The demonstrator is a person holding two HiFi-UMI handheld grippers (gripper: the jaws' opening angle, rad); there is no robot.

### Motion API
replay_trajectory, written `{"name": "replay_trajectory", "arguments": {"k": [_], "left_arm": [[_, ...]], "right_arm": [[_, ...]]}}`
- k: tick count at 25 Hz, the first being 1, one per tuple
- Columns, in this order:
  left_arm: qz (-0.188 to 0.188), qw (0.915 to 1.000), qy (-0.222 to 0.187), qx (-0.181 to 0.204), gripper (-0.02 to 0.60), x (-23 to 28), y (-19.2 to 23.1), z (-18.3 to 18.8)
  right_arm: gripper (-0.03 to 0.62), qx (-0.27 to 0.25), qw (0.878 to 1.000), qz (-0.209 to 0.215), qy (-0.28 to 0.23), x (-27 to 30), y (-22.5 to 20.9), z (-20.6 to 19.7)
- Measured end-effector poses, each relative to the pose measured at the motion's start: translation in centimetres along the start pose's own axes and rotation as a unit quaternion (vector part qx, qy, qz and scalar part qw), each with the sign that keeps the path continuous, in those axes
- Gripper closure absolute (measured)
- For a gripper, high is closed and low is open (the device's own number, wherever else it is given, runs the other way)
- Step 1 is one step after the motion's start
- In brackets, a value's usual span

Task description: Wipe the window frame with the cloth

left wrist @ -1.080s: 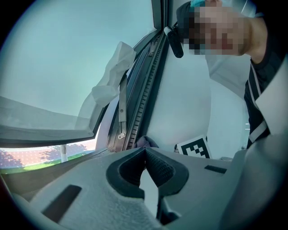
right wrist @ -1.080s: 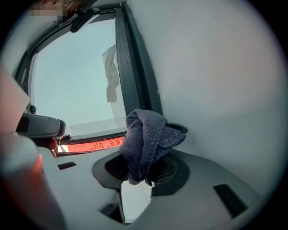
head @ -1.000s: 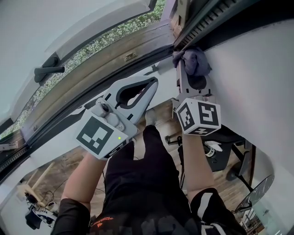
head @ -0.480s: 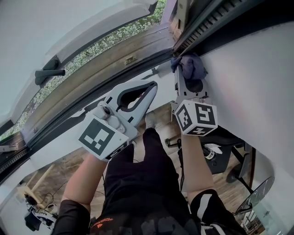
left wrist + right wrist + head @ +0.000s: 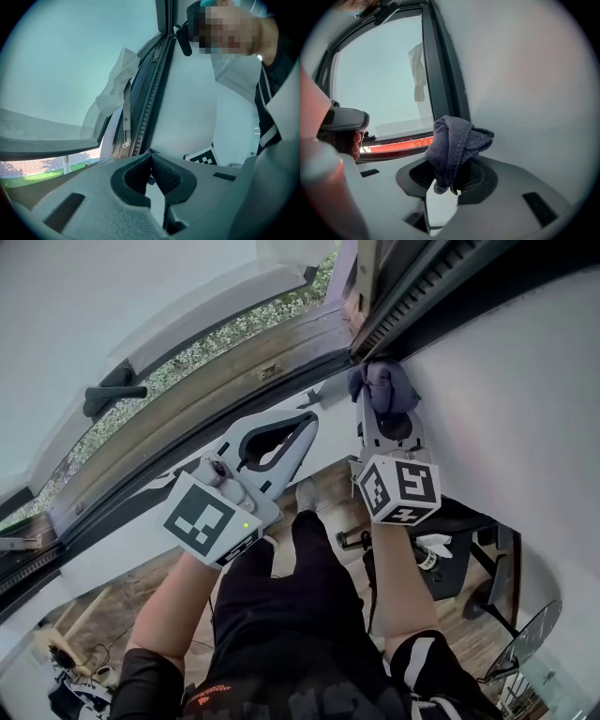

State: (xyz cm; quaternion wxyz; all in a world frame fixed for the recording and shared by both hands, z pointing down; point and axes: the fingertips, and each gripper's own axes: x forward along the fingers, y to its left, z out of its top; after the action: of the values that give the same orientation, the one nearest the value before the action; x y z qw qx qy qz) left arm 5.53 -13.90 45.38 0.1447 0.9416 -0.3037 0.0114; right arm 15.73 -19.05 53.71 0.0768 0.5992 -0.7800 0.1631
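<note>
A bunched blue-grey cloth [image 5: 384, 386] [image 5: 457, 143] is clamped in my right gripper [image 5: 379, 404] [image 5: 450, 176], which is shut on it. The cloth sits against the dark window frame [image 5: 412, 296] where the frame meets the white wall [image 5: 525, 399]. In the right gripper view that dark frame [image 5: 443, 79] runs up just behind the cloth. My left gripper [image 5: 302, 421] [image 5: 150, 161] is held lower left of the cloth, near the sill, with its jaws shut on nothing.
The open sash with a dark handle [image 5: 112, 395] spreads across the upper left. A wooden sill [image 5: 234, 367] lies below it. A metal stay arm [image 5: 126, 117] hangs by the toothed frame track [image 5: 152, 89]. A chair [image 5: 469, 531] stands on the floor below.
My right gripper has slid the cloth a little up along the frame. The left gripper moved slightly with it, still shut.
</note>
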Motion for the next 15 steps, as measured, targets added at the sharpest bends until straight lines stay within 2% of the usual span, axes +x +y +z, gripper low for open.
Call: {"name": "replay_trajectory", "arguments": {"k": [7, 15], "left_arm": [[-0.01, 0.9991, -0.029, 0.028, 0.561, -1.2, -1.2, 3.9], [-0.007, 0.9954, -0.066, 0.069, 0.561, -4.1, -2.7, 10.5]], "right_arm": [[0.48, -0.017, 0.998, 0.002, -0.054, -2.7, 1.6, 5.8], [0.48, -0.037, 0.988, 0.025, -0.15, -6.6, 5.7, 17.3]]}}
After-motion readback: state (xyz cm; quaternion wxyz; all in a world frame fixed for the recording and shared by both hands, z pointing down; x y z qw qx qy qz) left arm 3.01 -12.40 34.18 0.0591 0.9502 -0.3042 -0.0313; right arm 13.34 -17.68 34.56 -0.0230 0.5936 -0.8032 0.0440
